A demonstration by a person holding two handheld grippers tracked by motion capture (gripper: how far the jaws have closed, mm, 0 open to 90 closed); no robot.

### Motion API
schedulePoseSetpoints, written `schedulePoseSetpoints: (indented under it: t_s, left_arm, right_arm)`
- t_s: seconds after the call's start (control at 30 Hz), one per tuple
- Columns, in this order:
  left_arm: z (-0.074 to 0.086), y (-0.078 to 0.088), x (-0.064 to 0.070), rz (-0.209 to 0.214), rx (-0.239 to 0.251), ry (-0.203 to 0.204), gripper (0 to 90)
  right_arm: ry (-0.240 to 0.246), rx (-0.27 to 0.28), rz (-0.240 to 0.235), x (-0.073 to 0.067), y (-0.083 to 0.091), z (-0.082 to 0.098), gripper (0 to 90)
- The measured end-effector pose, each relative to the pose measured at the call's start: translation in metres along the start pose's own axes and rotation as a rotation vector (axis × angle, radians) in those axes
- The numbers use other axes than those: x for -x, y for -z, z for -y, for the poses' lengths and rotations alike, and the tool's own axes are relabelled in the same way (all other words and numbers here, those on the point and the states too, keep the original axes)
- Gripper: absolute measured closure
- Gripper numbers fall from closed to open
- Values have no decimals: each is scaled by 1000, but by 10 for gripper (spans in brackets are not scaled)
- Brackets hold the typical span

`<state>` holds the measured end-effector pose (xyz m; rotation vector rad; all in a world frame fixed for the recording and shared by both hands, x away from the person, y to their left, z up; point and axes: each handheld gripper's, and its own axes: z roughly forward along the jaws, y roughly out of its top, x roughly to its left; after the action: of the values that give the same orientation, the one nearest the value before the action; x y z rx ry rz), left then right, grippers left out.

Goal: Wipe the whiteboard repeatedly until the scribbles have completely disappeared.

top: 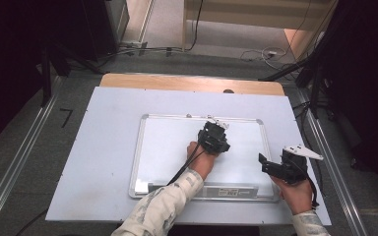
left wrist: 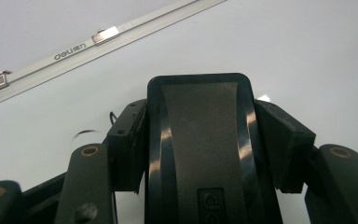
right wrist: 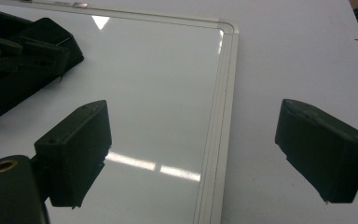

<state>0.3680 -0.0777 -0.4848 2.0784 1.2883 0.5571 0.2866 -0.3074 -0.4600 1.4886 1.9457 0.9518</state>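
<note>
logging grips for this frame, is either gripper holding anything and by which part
The left gripper is shut on a black whiteboard eraser, clamped across its two long sides. The right gripper is open and holds nothing.

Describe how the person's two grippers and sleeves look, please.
Both the left gripper and the right gripper are black, each with two blocky jaws. The right one carries a pale three-cornered plate on top. A black cable trails from the left one. The sleeves are light with a faint pattern.

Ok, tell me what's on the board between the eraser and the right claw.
Nothing: in the high view, bare whiteboard runs from the eraser to the right claw. The right gripper view shows the same clean surface, with only light reflections.
</note>
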Motion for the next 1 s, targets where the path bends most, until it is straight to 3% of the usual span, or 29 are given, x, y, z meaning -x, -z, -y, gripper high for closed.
schedulePoseSetpoints:
  t_s: [0.43, 0.6, 1.0]
  left_arm:
    - [3, 3, 17, 46, -1, -39, 406]
    - [6, 6, 13, 53, -8, -48, 404]
    - [14, 13, -10, 39, -12, -31, 403]
  right_arm:
    - [3, 0, -1, 0, 0, 0, 95]
    - [4, 0, 0, -1, 0, 0, 95]
    - [5, -5, 2, 0, 0, 1, 95]
